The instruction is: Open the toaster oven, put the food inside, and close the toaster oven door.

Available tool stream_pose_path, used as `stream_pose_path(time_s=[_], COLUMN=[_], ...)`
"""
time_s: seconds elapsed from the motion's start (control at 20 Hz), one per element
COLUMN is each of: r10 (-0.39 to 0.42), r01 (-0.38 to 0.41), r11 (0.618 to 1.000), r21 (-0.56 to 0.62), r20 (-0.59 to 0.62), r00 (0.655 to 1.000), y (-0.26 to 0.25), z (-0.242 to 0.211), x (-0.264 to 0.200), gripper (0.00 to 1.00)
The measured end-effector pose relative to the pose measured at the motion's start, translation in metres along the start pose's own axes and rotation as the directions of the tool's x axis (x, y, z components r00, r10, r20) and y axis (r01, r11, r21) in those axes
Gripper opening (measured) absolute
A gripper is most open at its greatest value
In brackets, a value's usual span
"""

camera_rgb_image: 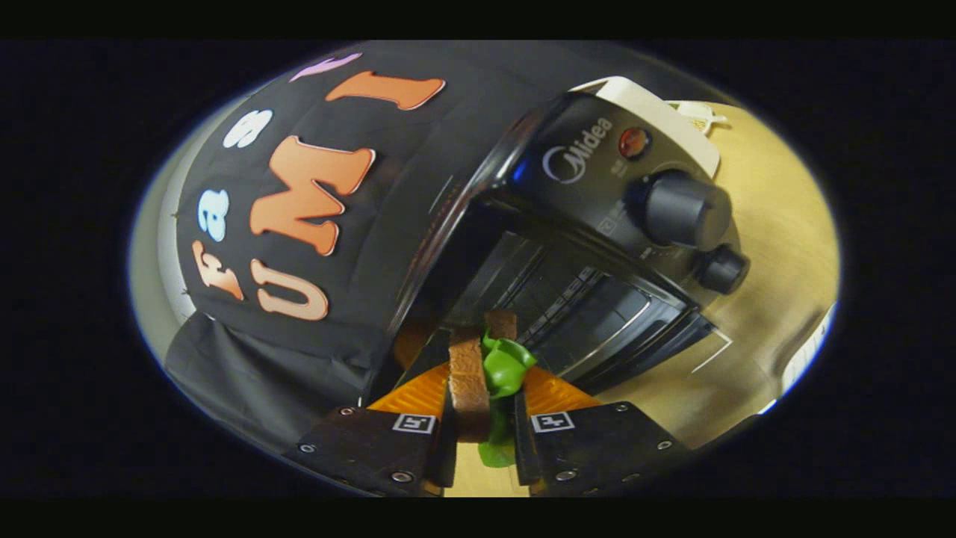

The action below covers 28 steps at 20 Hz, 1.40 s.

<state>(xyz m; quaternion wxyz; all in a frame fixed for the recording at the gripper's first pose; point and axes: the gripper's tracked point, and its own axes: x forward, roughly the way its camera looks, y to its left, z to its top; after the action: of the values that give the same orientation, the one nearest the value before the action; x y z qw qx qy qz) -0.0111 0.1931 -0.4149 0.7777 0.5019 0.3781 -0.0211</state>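
While the gripper (484,418) is clamping the sandwich (482,373) between both fingers, the oven (597,246) is standing open just ahead on the table (777,224).

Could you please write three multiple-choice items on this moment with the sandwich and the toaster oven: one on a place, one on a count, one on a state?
1. Where is the sandwich?
A. Between the gripper fingers
B. On the oven rack
C. On the wooden table

2. How many round knobs show on the toaster oven panel?
A. One
B. Two
C. Four

3. What state is the toaster oven door in?
A. Shut
B. Open
C. Taken off

Answers:
1 A: both fingers press on its bread slices, just before the oven's mouth.
2 B: a larger knob sits beside a smaller knob.
3 B: the dark cavity and its rack are exposed.
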Motion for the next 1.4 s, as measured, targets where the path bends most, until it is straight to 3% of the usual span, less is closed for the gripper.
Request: stream_pose_path(time_s=[0.3,0.5,0.65,0.8,0.9,1.1,1.4], r10=[-0.041,-0.103,-0.206,-0.262,-0.296,-0.305,-0.302], r01=[0.044,0.127,0.26,0.311,0.346,0.307,0.178], r11=[0.999,0.984,0.922,0.868,0.826,0.804,0.718], r21=[-0.024,-0.126,-0.287,-0.386,-0.446,-0.509,-0.673], r20=[0.109,0.185,0.206,0.176,0.179,0.09,-0.072], r00=[0.993,0.977,0.957,0.949,0.938,0.948,0.951], y=[-0.009,-0.016,-0.02,-0.023,-0.028,-0.027,-0.033], z=[0.004,0.011,0.015,0.014,0.018,0.007,-0.045], x=[0.027,0.026,0.021,0.009,-0.005,-0.036,-0.101], gripper=[0.34,0.47,0.61,0.84,0.9,0.97,0.97])
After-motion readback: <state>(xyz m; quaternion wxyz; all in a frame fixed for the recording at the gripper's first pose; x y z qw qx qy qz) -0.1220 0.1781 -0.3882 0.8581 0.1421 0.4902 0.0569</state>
